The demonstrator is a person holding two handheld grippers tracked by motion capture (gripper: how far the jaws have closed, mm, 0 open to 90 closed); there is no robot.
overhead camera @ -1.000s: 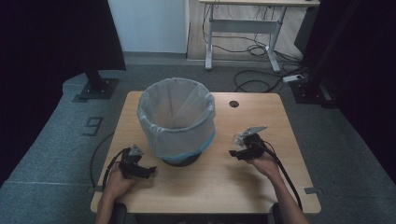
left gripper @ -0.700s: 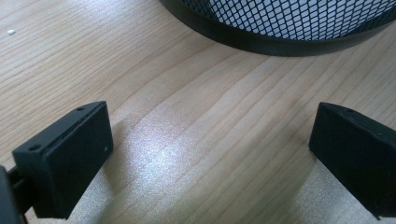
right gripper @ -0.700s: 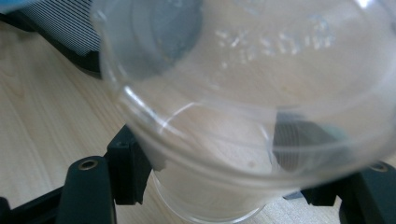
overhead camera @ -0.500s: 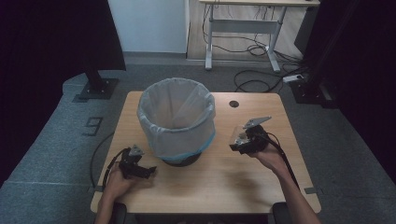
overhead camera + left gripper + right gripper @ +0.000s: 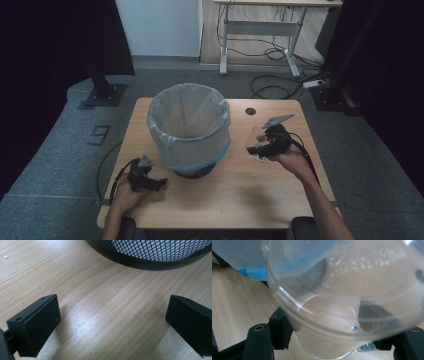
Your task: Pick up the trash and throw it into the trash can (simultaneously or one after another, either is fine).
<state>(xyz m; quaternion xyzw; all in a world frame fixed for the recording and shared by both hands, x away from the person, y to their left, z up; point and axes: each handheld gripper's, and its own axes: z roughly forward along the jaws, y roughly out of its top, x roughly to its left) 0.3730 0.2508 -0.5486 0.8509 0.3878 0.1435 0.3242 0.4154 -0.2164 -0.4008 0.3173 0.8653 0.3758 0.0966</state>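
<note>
Nearest, the left gripper (image 5: 159, 183) is rested open and empty on the table (image 5: 235, 200), just short of the bin (image 5: 189, 131). To the bin's right, a clear cup (image 5: 257, 136) is clamped by the right gripper (image 5: 253, 149), above the table. Carrying appears underway; next, the cup must be brought over the bin's rim and released.

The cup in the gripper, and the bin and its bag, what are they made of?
The cup looks like thin clear plastic: you see the jaws and table through it, with shiny rims. The bin seems black metal mesh, judging by its diamond holes and solid bottom band. Its bag looks like filmy, pale see-through plastic, wrinkled and folded over the rim.
</note>
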